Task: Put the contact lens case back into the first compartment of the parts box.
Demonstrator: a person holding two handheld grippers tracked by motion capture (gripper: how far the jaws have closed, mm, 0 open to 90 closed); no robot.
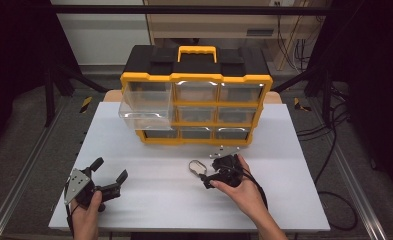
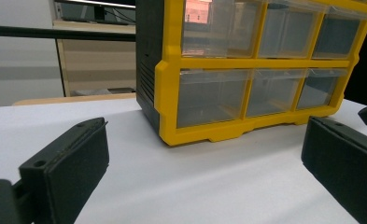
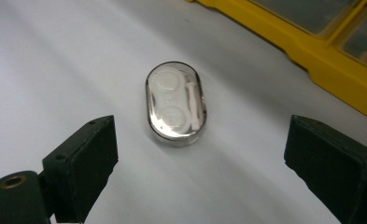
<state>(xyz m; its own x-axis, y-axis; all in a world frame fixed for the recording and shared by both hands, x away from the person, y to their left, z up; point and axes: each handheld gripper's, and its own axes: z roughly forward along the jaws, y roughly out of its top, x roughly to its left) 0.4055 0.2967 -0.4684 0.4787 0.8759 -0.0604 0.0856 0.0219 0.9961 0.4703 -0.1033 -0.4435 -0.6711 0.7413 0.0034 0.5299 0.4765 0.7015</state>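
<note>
Cabinet (image 3: 340, 56) cropped beyond clear case (image 3: 175, 103), contents blurry.

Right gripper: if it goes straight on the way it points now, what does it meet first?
Most likely the small clear oval case on the white table, lying ahead between the open jaws of the right gripper. The yellow drawer organizer stands farther off to the side.

The drawer cabinet (image 1: 196, 97) stands at the far middle of the table (image 1: 149, 200), its top-left drawer (image 1: 143, 106) pulled out toward the person; the small oval case (image 1: 197, 166) lies on the table before the cabinet, just left of the right gripper (image 1: 210, 176); the left gripper (image 1: 109, 176) rests well apart at the near left
</note>
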